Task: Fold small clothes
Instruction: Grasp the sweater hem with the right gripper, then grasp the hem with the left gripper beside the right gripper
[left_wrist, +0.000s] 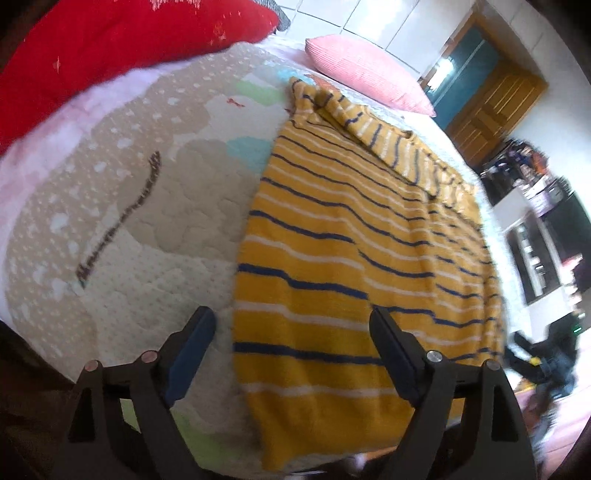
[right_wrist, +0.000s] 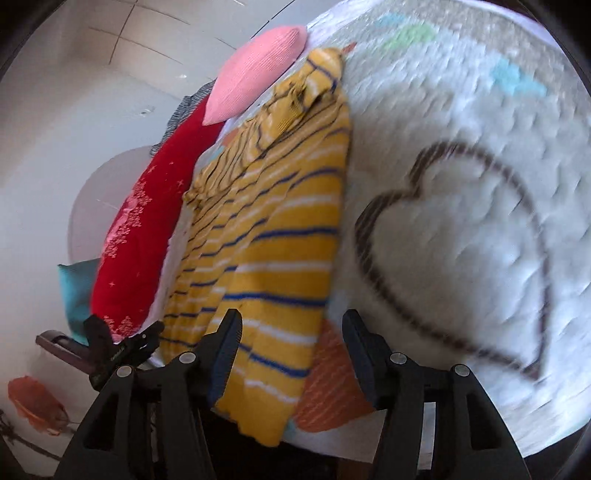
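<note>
A yellow shirt with navy and white stripes (left_wrist: 351, 229) lies spread on the quilted bed cover (left_wrist: 140, 206), a sleeve folded over its far part. My left gripper (left_wrist: 291, 325) is open above the shirt's near left edge, holding nothing. In the right wrist view the same shirt (right_wrist: 280, 236) lies lengthwise, its hem nearest me. My right gripper (right_wrist: 291, 332) is open over the hem's corner, holding nothing. The other gripper (right_wrist: 122, 347) shows at the lower left of that view.
A pink pillow (left_wrist: 369, 70) and a red pillow (left_wrist: 110, 40) lie at the head of the bed, also in the right wrist view (right_wrist: 258, 70). The cover has a brown heart outline (right_wrist: 461, 236). A wooden door (left_wrist: 495, 107) and dark shelves (left_wrist: 532, 236) stand beyond the bed.
</note>
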